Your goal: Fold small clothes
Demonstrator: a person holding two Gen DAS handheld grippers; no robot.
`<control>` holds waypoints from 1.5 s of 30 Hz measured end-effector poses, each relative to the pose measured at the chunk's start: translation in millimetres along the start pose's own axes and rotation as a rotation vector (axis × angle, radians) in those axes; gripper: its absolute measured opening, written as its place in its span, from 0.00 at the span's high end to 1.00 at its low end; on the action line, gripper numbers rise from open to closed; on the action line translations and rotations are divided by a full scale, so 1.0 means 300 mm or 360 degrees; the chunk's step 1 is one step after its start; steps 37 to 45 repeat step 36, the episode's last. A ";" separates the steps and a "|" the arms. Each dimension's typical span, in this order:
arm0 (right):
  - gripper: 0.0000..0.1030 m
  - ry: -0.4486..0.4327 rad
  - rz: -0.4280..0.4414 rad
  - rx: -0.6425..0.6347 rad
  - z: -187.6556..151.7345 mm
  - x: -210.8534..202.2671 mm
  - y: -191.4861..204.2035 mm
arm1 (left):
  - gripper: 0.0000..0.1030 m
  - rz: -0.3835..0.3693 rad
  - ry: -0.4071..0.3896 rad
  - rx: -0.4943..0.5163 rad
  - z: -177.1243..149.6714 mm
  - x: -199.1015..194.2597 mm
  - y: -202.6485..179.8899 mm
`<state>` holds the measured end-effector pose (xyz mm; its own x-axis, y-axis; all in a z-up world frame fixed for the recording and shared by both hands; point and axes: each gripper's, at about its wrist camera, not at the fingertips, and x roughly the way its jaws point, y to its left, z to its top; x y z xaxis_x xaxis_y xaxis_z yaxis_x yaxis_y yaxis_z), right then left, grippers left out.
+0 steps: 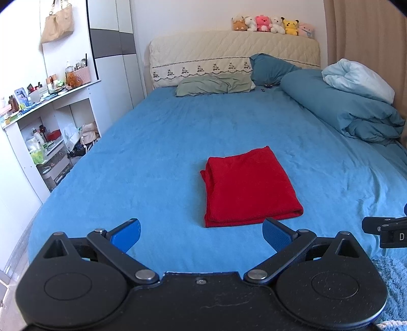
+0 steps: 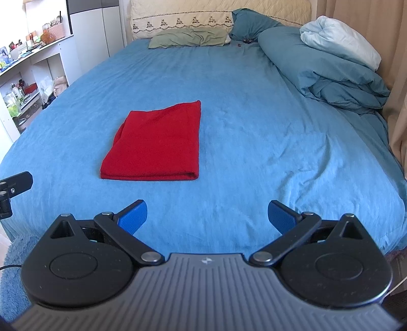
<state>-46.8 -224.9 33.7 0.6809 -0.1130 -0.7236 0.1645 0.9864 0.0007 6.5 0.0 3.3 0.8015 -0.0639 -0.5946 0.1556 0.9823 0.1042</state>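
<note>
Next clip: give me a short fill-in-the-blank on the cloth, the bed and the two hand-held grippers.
1. The folded cloth is coloured ____.
2. It lies on a ____ sheet.
3. The left hand-held gripper and right hand-held gripper both have jaws that are ____.
4. The number of grippers touching the cloth is ____.

Missing words: red; blue; open; zero

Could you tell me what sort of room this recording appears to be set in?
Most likely a home bedroom: a bed with a quilted headboard, pillows and a rolled duvet, plus plush toys lined up above.
</note>
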 end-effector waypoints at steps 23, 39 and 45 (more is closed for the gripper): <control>0.00 0.0001 0.0003 -0.0003 0.000 0.002 -0.010 | 0.00 -0.0016 0.0000 -0.0007 -0.002 0.004 0.012; 0.00 0.0003 0.0005 -0.0004 0.000 0.005 -0.017 | 0.00 -0.0047 0.0008 -0.0089 -0.005 0.013 0.061; 0.00 0.0003 0.0005 -0.0004 0.000 0.005 -0.017 | 0.00 -0.0047 0.0008 -0.0089 -0.005 0.013 0.061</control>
